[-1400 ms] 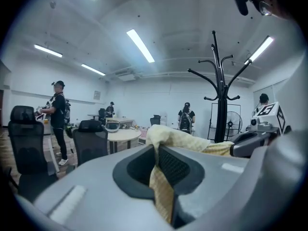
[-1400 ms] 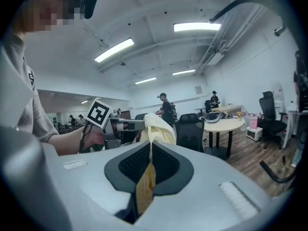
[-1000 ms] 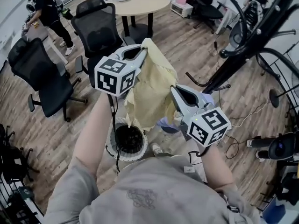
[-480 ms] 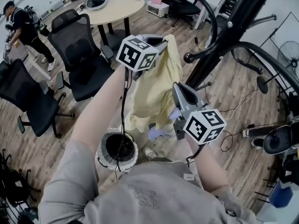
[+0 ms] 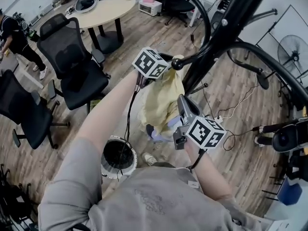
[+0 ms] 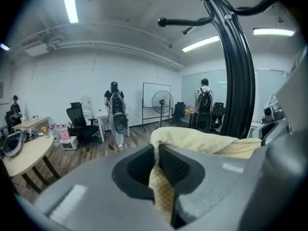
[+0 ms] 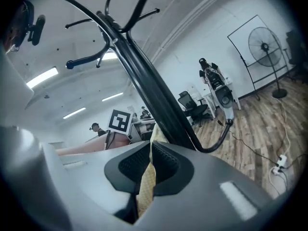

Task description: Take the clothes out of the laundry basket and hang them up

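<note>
Since a second ago, both grippers have been carrying the yellow garment [image 5: 161,100] away from above the laundry basket [image 5: 107,169] and toward the black coat rack [image 5: 219,32], which is now filling the head view from 12 to 3 o'clock. The left gripper [image 5: 167,60] is now reaching up just above centre, close beside the knobbed end of one curved rack arm. Its jaws are clamping a fold of the yellow cloth, and more of the cloth is bunching over the jaw on the 3 o'clock side of its own view. The right gripper [image 5: 182,101] is sitting lower, toward 4 o'clock from the left one. Its jaws are pressing together on another edge of the same garment, with a strip of yellow weave hanging down between the pads. The garment is hanging stretched between the two grippers, clear of the floor, with its lower part draping toward 6 o'clock. The laundry basket is standing on the wooden floor at 7 o'clock, near the person's body. A black office chair [image 5: 72,66] is standing at 10 o'clock, and a round table [image 5: 103,13] is lying beyond it at 11 o'clock.
</note>
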`<control>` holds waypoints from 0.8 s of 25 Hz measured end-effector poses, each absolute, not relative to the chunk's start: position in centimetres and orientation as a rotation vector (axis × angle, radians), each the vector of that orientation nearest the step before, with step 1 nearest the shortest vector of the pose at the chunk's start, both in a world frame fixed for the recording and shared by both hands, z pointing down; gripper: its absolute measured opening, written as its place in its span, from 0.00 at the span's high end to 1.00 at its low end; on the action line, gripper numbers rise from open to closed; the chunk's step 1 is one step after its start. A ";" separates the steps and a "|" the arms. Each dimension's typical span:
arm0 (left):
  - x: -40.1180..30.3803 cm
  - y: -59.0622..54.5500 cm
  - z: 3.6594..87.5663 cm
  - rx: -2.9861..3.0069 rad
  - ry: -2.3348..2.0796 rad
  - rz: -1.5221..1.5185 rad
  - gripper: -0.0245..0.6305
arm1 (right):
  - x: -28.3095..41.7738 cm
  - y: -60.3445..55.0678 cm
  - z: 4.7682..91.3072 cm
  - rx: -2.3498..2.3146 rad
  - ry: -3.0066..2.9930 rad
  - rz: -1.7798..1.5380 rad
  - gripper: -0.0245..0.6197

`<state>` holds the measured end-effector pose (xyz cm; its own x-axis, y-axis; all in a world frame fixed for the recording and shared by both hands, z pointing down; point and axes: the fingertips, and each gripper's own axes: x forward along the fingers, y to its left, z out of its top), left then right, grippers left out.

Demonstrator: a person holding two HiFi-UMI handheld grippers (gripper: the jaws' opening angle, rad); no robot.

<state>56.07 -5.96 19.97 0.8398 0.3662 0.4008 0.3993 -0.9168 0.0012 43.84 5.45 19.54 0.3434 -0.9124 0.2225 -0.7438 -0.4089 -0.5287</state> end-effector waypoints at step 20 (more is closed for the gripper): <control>55.2 -8.9 30.8 -3.018 -0.539 -1.093 0.73 | 43.9 4.9 23.8 -2.183 1.306 -0.930 0.91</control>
<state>55.25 -8.94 30.84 0.7205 0.3442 0.6019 0.2681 -0.9389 0.2159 43.88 4.94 23.81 0.3312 -0.8856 0.3257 -0.5975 -0.4640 -0.6540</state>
